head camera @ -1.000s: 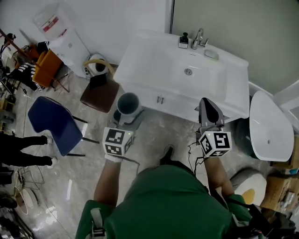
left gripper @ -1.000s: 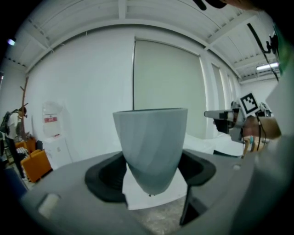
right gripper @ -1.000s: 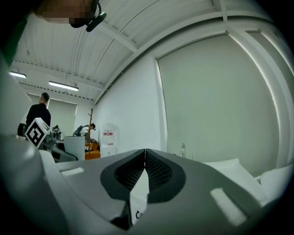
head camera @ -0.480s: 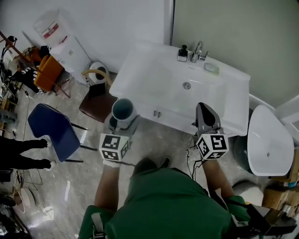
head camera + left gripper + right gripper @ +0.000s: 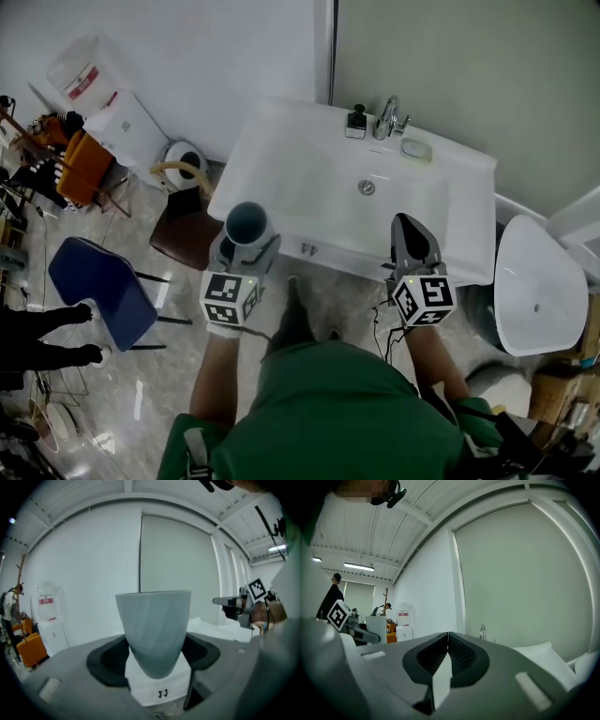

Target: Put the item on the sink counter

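Cup (image 5: 247,223) held at the sink counter (image 5: 281,164)
The left gripper (image 5: 246,251) clasps the grey-blue cup upright, in the air by the counter's front-left edge. The right gripper (image 5: 409,230) is clenched on nothing, near the counter's front right.

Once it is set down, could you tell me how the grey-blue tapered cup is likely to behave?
The grey-blue tapered cup narrows to a small rounded base, so it may tip easily. Its walls hold their shape in the left gripper's jaws, so it is probably rigid. The glossy white sink counter might let it slide.
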